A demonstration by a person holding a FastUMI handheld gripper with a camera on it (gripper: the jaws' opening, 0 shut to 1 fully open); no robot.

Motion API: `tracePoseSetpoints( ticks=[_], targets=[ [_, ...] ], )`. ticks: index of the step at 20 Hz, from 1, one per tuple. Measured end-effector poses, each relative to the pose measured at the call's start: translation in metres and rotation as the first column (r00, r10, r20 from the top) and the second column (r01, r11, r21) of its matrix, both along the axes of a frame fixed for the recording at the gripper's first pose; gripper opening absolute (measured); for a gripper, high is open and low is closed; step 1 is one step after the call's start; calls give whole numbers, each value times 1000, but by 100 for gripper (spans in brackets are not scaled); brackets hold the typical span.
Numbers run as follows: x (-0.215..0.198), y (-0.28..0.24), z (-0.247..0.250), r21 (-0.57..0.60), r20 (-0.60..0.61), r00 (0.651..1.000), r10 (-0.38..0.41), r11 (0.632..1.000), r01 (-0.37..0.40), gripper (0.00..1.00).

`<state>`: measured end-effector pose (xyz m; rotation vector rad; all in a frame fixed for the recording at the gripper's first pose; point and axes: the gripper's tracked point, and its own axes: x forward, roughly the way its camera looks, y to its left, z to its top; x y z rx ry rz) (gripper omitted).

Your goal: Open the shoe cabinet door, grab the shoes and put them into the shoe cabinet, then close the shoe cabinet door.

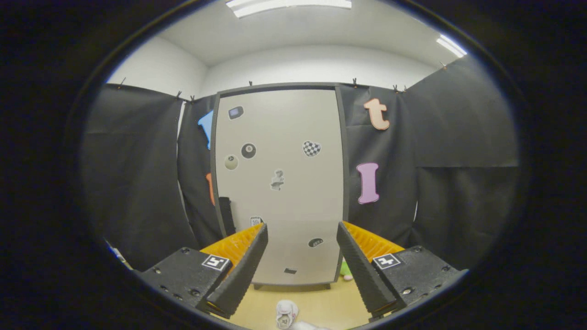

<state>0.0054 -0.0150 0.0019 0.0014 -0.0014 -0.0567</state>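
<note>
I am holding the gripper (302,261) wide open and empty, facing the shoe cabinet (279,183) beyond its 2 fingers, door closed. A shoe (285,314) is lying on the floor below them. I judge every step remains.

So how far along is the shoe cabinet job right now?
Nothing looks done yet. The shoe cabinet door is closed, its dark handle untouched. The gripper is open and empty, pointed at the door from a distance. A white shoe lies on the floor below the fingers. Left to do: open the door, put the shoes inside, close it.
</note>
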Motion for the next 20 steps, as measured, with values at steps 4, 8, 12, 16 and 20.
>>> tracePoseSetpoints(
  ticks=[4, 8, 12, 16, 20],
  targets=[
    [1, -1, 0, 3, 1, 1000, 7, 1000, -7, 99],
    [11, 4, -6, 2, -9, 1000, 19, 1000, -19, 99],
    [32, 19, -19, -14, -34, 999, 34, 999, -34, 99],
    [62, 47, -30, -18, -48, 996, 69, 997, -70, 99],
    [95, 90, -43, -24, -57, 991, 121, 992, -122, 99]
  ],
)
